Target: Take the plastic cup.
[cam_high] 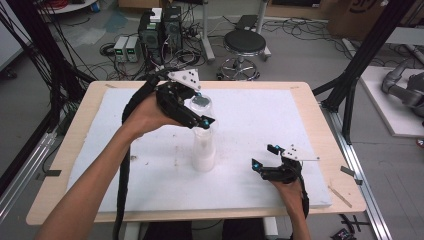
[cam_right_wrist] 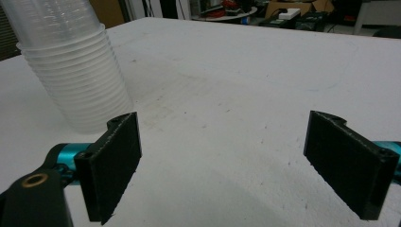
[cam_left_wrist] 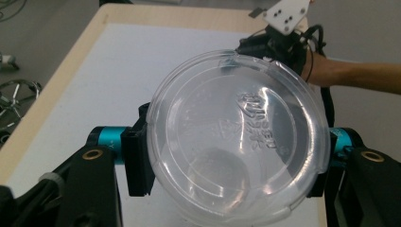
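Gripping a clear plastic cup (cam_left_wrist: 236,142) across its sides, the left tongs (cam_high: 192,107) are holding it tilted just above the stack of cups (cam_high: 204,150) standing mid-counter (cam_high: 150,165); the step in hand is probably separating the top cup off the stack. The right tongs (cam_high: 265,156) are sitting wide and empty near the counter's right front, stack off to their left. Next move is likely calling for carrying the cup clear and setting it down upright without squeezing it.
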Tool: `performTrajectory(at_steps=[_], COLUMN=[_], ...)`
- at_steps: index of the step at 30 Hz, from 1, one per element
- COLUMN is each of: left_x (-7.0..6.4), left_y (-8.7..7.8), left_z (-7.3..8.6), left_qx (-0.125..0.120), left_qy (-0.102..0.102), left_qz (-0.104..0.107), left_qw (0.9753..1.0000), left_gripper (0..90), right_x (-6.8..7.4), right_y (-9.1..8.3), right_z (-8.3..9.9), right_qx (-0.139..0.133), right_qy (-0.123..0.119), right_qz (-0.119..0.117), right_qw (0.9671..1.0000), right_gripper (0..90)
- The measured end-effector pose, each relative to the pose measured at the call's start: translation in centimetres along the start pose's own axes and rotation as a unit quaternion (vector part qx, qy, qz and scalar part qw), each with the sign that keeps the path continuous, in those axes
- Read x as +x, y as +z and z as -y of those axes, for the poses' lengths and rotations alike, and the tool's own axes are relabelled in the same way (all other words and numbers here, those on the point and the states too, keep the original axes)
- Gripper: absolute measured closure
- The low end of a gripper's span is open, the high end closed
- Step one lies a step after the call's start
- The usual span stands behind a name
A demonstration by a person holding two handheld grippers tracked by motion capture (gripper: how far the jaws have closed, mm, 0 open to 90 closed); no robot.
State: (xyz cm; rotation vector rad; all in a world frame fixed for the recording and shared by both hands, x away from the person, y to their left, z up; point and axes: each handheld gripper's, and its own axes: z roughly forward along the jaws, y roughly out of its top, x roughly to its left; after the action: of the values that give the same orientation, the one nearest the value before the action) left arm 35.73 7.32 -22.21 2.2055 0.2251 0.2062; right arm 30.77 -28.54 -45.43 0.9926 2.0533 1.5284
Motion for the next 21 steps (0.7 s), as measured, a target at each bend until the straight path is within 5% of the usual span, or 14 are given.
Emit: performTrajectory(at_steps=[8,14,21], left_x=[-0.3,-0.8,-3.1], left_y=[-1.6,-2.1,-2.5], left_z=[-1.0,-0.3,3.6], left_qx=[-0.007,-0.016,-0.088], left_qy=[0.007,0.009,0.016], left_qz=[-0.008,0.006,0.051], left_qw=[0.9999,0.9998,0.9947], left_gripper=[36.7,36.9,37.6], right_x=[0.0,0.0,0.0], right_y=[0.0,0.0,0.0], right_z=[0.0,0.0,0.0], right_qx=[-0.001,0.000,0.001], right_qy=[-0.001,-0.002,-0.001], right_qz=[0.000,-0.001,-0.001], right_qw=[1.0000,1.0000,1.0000], right_gripper=[12.0,12.0,11.9])
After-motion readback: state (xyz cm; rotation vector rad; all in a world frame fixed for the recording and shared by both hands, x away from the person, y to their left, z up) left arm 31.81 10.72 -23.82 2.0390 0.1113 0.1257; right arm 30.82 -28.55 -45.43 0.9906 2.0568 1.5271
